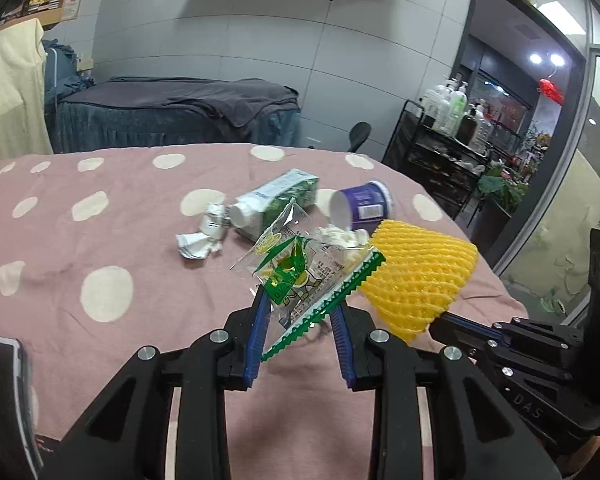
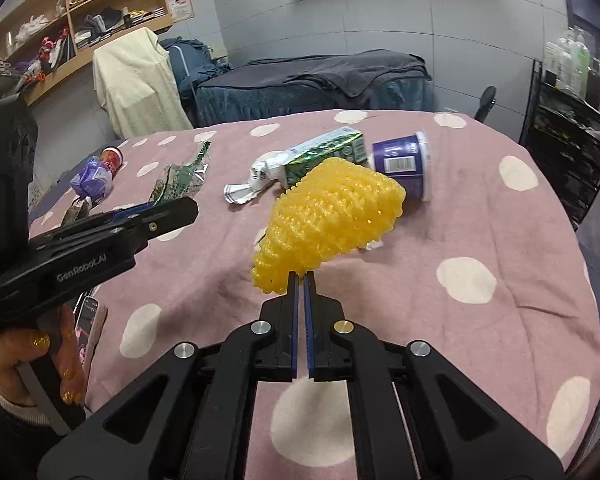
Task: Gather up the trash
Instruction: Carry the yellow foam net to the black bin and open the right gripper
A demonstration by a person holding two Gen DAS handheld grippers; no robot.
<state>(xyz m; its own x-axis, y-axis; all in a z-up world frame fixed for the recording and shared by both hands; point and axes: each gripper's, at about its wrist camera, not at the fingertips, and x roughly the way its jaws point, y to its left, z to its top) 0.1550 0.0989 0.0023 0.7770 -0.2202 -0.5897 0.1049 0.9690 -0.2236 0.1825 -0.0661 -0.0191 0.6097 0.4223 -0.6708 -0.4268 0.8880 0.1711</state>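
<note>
The left hand-held gripper (image 1: 300, 300) has its blue-lined fingers pressed in on a clear snack wrapper (image 1: 300, 276) with green print and a green serrated edge, which it holds up off the bench (image 1: 100, 240), a surface covered with a pink cloth dotted in cream. The right hand-held gripper (image 2: 301, 280) has its two fingers drawn almost together on the lower edge of a yellow foam fruit net (image 2: 328, 216), and the net hangs lifted above the cloth. Taking the net as the landmark: in the left wrist view it (image 1: 416, 276) sits just to the right of the wrapper, the two close side by side, though whether they touch I cannot tell. Beyond the net lies a purple paper cup (image 2: 404, 164) on its side, its open mouth turned toward the left wrist camera. Just left of the cup and behind the net lies a green-and-white drink carton (image 2: 324, 152), also on its side, with crumpled white paper (image 2: 248, 188) at its near end. Far to the left of the net, near the bench's edge, lie a crumpled purple wrapper (image 2: 92, 178) and a red-labelled can (image 2: 112, 158). A phone (image 2: 90, 320) rests on the cloth below the left hand-held gripper's body.
</note>
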